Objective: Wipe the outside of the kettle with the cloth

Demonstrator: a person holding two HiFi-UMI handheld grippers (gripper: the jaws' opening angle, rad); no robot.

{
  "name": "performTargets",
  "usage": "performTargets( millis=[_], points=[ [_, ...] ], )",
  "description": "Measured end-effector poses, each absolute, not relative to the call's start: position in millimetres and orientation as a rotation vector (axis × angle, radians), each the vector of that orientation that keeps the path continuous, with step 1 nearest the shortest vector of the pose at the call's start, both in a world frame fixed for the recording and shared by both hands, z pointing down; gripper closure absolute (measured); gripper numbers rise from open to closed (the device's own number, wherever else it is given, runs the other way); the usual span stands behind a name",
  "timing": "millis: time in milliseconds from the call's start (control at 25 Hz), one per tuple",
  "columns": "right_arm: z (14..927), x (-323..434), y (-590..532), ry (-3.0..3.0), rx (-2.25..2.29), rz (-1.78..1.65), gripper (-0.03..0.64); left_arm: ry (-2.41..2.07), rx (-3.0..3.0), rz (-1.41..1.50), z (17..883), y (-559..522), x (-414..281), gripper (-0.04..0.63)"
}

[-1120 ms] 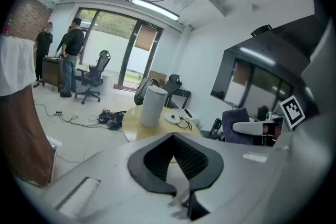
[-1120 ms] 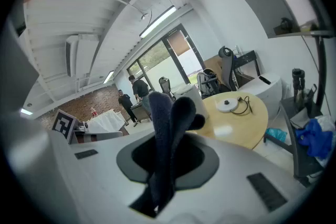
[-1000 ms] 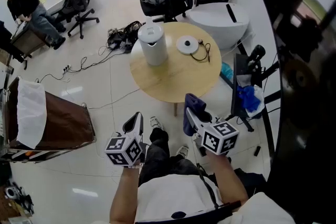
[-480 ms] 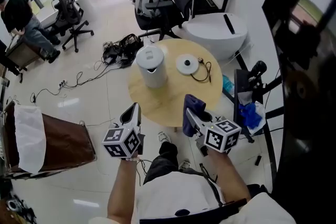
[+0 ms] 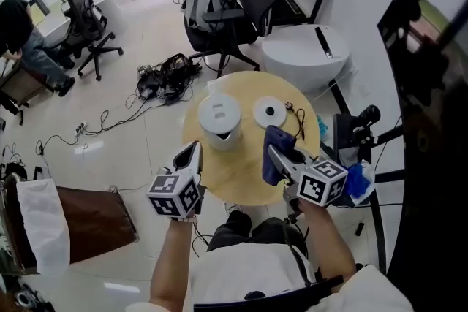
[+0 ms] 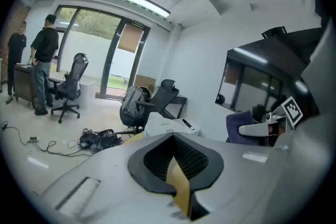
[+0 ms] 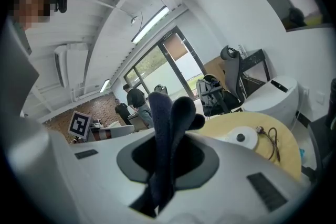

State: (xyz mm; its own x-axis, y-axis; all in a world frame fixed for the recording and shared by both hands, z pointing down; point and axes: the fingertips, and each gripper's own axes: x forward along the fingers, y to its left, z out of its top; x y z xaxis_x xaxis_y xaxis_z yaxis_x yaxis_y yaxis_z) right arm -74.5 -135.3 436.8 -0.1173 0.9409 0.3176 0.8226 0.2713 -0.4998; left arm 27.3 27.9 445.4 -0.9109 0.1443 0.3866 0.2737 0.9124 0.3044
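Note:
The white kettle (image 5: 220, 120) stands upright on the round wooden table (image 5: 241, 179), and its round white base (image 5: 270, 112) with a dark cord lies to its right. My left gripper (image 5: 193, 150) is shut and empty, just in front of the kettle over the table's near edge. My right gripper (image 5: 273, 152) is shut on a dark blue cloth (image 5: 275, 157) near the base. In the right gripper view the cloth (image 7: 168, 128) sticks up from the shut jaws, with the base (image 7: 241, 138) beyond. The left gripper view shows the jaws closed on nothing.
A white tub-like unit (image 5: 303, 55) and a black office chair (image 5: 248, 4) stand behind the table. Cables (image 5: 164, 73) lie on the floor at left. A brown bin with white lining (image 5: 80, 219) stands at lower left, a black stand with blue cloth (image 5: 358, 157) at right. People stand by desks (image 6: 42, 60).
Both grippers have moved forward from over the floor to the table's near edge. The kettle and base now lie close in front of them. The cloth stays in the right jaws.

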Motion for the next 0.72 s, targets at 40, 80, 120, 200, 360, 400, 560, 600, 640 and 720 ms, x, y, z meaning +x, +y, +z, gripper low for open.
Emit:
performTargets(
  millis=[40, 80, 120, 200, 360, 400, 560, 600, 640, 720],
  points=[
    [436.4, -78.2, -129.9, -1.973, -1.587, 0.255, 0.555, -2.706, -0.291, -0.5, 447.4, 31.6, 21.7, 0.595],
    [436.4, -81.8, -124.7, -1.972, -1.589, 0.245, 0.555, -2.697, -0.275, -0.491, 449.7, 34.8, 16.0, 0.595],
    [437.0, -85.6, -120.0, -1.969, -1.591, 0.233, 0.555, -2.687, -0.262, -0.477, 452.0, 37.6, 10.1, 0.595],
    [439.5, -92.9, -111.2, -1.956, -1.599, 0.202, 0.555, -2.664, -0.244, -0.445, 457.0, 41.8, -0.4, 0.594],
    [445.5, -107.8, -89.8, -1.903, -1.651, 0.14, 0.555, -2.617, -0.25, -0.408, 467.3, 51.4, -15.9, 0.595],
    [446.9, -112.3, -84.0, -1.887, -1.668, 0.124, 0.555, -2.607, -0.259, -0.4, 469.3, 54.1, -19.0, 0.595],
    [457.0, -134.8, -60.6, -1.816, -1.729, 0.058, 0.555, -2.565, -0.302, -0.363, 473.2, 65.4, -28.3, 0.595],
    [460.3, -140.8, -54.3, -1.793, -1.743, 0.051, 0.555, -2.552, -0.31, -0.356, 473.4, 67.3, -29.6, 0.595],
    [463.0, -146.4, -47.7, -1.767, -1.758, 0.049, 0.555, -2.54, -0.317, -0.346, 473.2, 68.8, -30.7, 0.595],
    [467.4, -156.4, -34.6, -1.705, -1.797, 0.05, 0.555, -2.514, -0.336, -0.322, 473.4, 71.7, -33.8, 0.594]
  ],
)
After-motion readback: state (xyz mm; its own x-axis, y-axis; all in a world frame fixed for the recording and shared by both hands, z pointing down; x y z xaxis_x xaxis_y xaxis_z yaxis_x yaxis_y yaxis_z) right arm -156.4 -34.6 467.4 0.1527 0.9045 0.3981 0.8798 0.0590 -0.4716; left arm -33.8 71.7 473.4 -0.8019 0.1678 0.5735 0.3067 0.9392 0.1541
